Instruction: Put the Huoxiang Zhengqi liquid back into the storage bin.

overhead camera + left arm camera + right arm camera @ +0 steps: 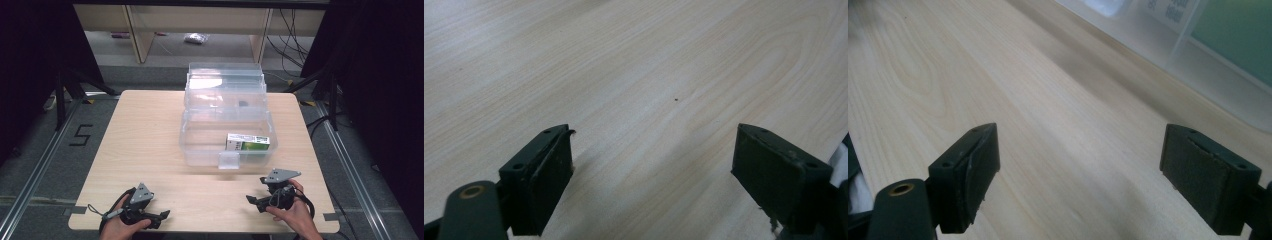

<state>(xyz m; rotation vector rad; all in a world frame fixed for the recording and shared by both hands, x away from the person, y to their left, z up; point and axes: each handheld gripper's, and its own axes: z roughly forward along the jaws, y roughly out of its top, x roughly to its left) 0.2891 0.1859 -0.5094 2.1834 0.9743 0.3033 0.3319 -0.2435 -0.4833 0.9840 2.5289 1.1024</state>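
The tabletop (150,130) lies bare and wide around me, its near edge just behind my hands. The clear bin (200,145) stands ahead with its lid up, the green box (248,142) inside. My right gripper (253,201) sits just before the bin's front wall, jaws wide apart and empty; my left gripper (162,216) likewise, well left of it.

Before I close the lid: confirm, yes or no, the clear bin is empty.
No, a green and white carton lies inside the clear bin.
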